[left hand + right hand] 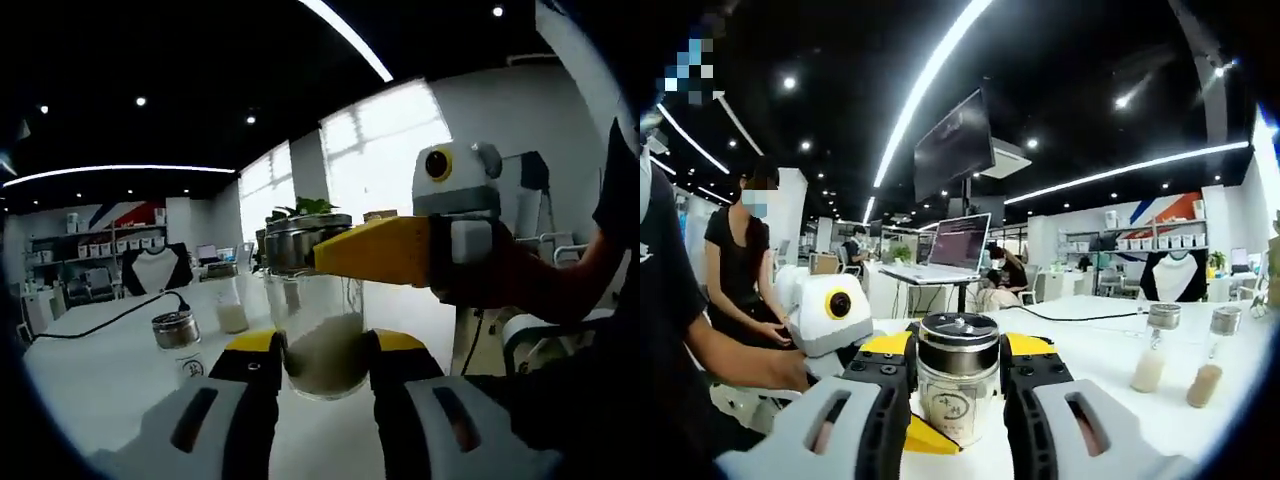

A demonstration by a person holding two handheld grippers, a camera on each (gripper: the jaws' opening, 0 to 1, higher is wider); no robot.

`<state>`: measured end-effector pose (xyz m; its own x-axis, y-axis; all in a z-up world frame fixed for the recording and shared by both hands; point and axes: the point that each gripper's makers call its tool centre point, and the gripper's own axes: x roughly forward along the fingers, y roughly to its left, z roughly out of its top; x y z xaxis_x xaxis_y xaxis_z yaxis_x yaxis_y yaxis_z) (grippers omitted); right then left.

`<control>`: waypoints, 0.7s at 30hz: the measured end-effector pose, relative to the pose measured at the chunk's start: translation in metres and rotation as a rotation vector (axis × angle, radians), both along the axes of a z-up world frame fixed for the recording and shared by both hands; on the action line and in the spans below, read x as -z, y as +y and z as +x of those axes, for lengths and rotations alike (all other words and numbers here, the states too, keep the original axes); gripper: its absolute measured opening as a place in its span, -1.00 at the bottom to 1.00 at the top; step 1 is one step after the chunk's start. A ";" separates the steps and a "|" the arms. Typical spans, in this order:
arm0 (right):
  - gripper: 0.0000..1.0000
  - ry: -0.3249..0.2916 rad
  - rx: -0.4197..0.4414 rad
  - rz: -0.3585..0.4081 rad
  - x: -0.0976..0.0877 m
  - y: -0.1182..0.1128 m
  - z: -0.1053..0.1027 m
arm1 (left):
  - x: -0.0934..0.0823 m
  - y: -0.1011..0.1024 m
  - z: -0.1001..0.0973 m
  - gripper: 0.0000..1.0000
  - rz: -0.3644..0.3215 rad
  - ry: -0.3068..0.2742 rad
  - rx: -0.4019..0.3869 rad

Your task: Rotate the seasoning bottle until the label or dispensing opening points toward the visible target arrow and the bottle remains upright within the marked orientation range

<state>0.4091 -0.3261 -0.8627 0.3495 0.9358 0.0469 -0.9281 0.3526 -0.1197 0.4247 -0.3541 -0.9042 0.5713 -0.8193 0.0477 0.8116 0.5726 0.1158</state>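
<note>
The long white table carries everything. On it stands the clear glass seasoning bottle with a ribbed steel cap, about half full of pale powder and so probably of modest weight; the glass is stiff, smooth and breakable, likely to slip if squeezed lightly or crack if dropped. The left gripper is clamped on the bottle's lower body, while the right gripper has its yellow-tipped jaws closed against the steel cap band, which looks the better place to turn it. No target arrow can be made out.

Beside the bottle, further along the table, stand two small steel-capped shakers. A black cable trails past the bottle. Well beyond it sit an open laptop and shelves of jars. Nothing stands close enough to block a turn.
</note>
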 end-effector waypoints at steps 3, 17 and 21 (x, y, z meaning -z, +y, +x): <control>-0.36 0.025 -0.065 0.017 -0.002 -0.003 -0.008 | -0.006 0.000 -0.013 -0.28 -0.082 0.041 0.109; -0.37 0.126 -0.174 0.032 0.001 0.000 -0.026 | -0.002 -0.008 -0.032 -0.28 -0.098 0.095 0.272; -0.37 0.110 -0.133 0.021 0.003 0.001 -0.023 | 0.002 -0.013 -0.029 -0.27 -0.082 0.096 0.250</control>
<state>0.3865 -0.3250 -0.8657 0.2272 0.9732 0.0351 -0.9737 0.2276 -0.0083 0.3959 -0.3667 -0.9058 0.3569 -0.9312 0.0746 0.9339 0.3573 -0.0072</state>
